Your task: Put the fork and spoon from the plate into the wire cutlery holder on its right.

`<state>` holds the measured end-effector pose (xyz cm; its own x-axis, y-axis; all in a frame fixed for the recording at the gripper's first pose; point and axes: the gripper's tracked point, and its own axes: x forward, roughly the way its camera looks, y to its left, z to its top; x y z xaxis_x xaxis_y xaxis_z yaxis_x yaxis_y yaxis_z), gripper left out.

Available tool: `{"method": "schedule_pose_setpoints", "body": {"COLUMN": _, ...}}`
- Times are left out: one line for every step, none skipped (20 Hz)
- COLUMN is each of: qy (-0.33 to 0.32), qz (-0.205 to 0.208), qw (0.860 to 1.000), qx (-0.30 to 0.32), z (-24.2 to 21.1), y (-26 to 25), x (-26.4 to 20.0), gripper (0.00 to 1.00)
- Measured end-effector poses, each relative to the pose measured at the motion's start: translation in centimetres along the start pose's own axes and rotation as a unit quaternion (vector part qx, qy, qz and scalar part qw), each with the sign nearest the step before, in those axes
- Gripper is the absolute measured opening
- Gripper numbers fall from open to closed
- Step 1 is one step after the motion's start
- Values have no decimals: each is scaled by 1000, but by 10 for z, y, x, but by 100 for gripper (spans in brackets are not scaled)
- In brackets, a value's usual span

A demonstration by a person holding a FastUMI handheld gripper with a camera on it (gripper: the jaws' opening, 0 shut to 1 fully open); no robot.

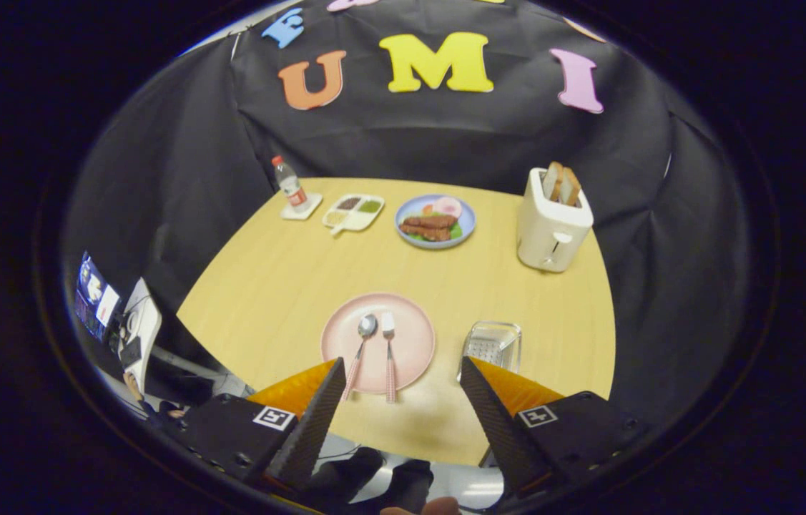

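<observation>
fingers (403,372) apart, empty | fork (389,350), spoon (360,348) on plate (410,322) just ahead

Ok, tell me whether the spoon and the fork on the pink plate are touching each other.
Apart. The gripper view shows pink plate between the spoon and the fork along their whole length. The open claw hangs short of both.

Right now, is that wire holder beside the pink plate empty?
Empty, seemingly: the wire holder shows bare mesh, while spoon and fork lie on the plate. The tool hangs open.
</observation>
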<state>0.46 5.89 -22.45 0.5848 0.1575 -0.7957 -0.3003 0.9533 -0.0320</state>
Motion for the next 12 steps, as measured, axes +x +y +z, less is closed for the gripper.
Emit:
{"method": "schedule_pose_setpoints", "body": {"qy": 28, "qz": 0, "qw": 1000, "qx": -9, "z": -10, "y": 1, "x": 7, "gripper": 97}}
{"method": "schedule_pose_setpoints", "body": {"qy": 55, "qz": 1, "qw": 998, "qx": -18, "z": -17, "y": 0, "x": 19, "gripper": 97}}
{"method": "schedule_pose_setpoints", "body": {"qy": 86, "qz": 3, "qw": 996, "qx": -30, "z": -24, "y": 0, "x": 28, "gripper": 97}}
{"method": "schedule_pose_setpoints", "body": {"qy": 110, "qz": 6, "qw": 993, "qx": -34, "z": -33, "y": 3, "x": 41, "gripper": 97}}
{"method": "schedule_pose_setpoints", "body": {"qy": 138, "qz": 8, "qw": 990, "qx": -32, "z": -43, "y": 6, "x": 50, "gripper": 97}}
{"method": "schedule_pose_setpoints", "body": {"qy": 161, "qz": 8, "qw": 987, "qx": -31, "z": -52, "y": 8, "x": 62, "gripper": 97}}
{"method": "schedule_pose_setpoints", "body": {"qy": 178, "qz": 5, "qw": 984, "qx": -29, "z": -58, "y": 10, "x": 71, "gripper": 97}}
{"method": "schedule_pose_setpoints", "body": {"qy": 193, "qz": 3, "qw": 981, "qx": -32, "z": -62, "y": 10, "x": 79, "gripper": 97}}
{"method": "schedule_pose_setpoints", "body": {"qy": 207, "qz": 0, "qw": 978, "qx": -38, "z": -66, "y": 10, "x": 88, "gripper": 97}}
{"method": "schedule_pose_setpoints", "body": {"qy": 218, "qz": -1, "qw": 975, "qx": -41, "z": -69, "y": 12, "x": 96, "gripper": 97}}
{"method": "schedule_pose_setpoints", "body": {"qy": 230, "qz": -3, "qw": 972, "qx": -41, "z": -72, "y": 13, "x": 103, "gripper": 98}}
{"method": "schedule_pose_setpoints", "body": {"qy": 240, "qz": -7, "qw": 970, "qx": -42, "z": -75, "y": 13, "x": 112, "gripper": 97}}
